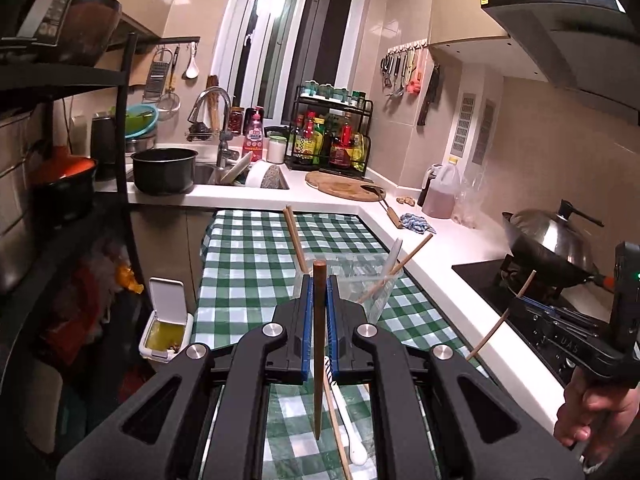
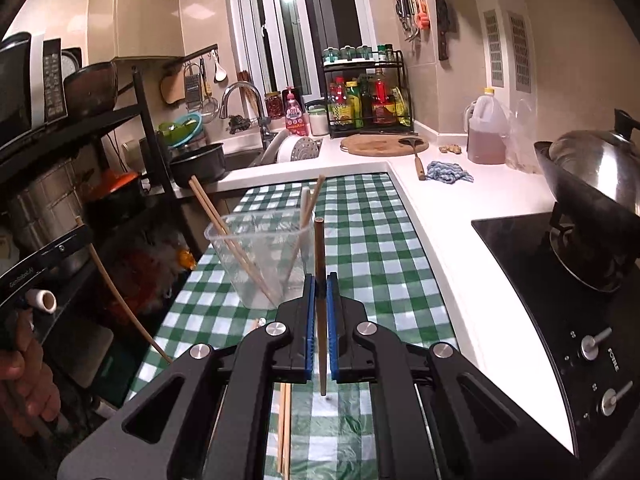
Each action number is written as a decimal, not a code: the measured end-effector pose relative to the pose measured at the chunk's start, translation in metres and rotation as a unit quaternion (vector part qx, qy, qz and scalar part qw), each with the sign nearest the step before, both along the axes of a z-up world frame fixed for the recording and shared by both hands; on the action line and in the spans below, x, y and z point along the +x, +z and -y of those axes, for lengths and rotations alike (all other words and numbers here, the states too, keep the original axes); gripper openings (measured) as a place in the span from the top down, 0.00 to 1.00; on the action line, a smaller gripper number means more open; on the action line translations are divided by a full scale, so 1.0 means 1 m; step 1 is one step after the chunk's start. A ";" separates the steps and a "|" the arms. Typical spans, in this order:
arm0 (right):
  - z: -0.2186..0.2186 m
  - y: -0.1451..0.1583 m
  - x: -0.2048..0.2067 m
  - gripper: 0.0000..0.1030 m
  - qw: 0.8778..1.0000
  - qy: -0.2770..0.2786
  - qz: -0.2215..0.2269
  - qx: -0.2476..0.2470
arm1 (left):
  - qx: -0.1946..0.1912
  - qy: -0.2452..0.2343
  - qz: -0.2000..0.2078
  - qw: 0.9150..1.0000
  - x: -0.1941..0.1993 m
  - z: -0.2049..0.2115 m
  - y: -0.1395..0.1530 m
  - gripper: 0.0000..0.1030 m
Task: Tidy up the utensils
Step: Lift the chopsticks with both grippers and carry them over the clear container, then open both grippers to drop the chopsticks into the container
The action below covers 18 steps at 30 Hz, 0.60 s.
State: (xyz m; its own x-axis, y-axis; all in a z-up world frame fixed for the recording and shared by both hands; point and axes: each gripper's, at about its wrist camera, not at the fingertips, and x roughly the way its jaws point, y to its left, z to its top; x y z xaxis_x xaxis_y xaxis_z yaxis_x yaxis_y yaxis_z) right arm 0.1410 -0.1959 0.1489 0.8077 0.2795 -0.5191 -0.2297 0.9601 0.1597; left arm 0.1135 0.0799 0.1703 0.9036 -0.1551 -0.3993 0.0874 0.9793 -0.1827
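Left gripper (image 1: 319, 292) clamps a dark brown wooden chopstick (image 1: 319, 344); right gripper (image 2: 320, 292) clamps another (image 2: 319, 304); keep both upright, lowering each into the clear plastic cup (image 2: 256, 256) without tipping it.

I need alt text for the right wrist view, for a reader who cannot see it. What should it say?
The right gripper has its blue-padded jaws shut on a dark brown wooden chopstick, held upright above the green-and-white checked tablecloth. Just ahead stands a clear plastic container with pale wooden chopsticks leaning inside; a kitchen sink and stove are beyond.
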 end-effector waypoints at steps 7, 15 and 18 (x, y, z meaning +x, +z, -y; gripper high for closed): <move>-0.003 0.034 0.022 0.94 0.999 0.008 0.024 0.024 | -0.001 -0.011 0.033 0.999 0.030 -0.004 0.041 0.94; -0.024 0.110 0.053 0.94 0.992 0.017 0.115 0.041 | -0.012 -0.019 0.116 0.993 0.065 0.000 0.101 0.94; -0.031 0.117 0.072 0.94 0.990 0.014 0.134 0.047 | -0.003 -0.015 0.124 0.992 0.086 0.006 0.100 0.94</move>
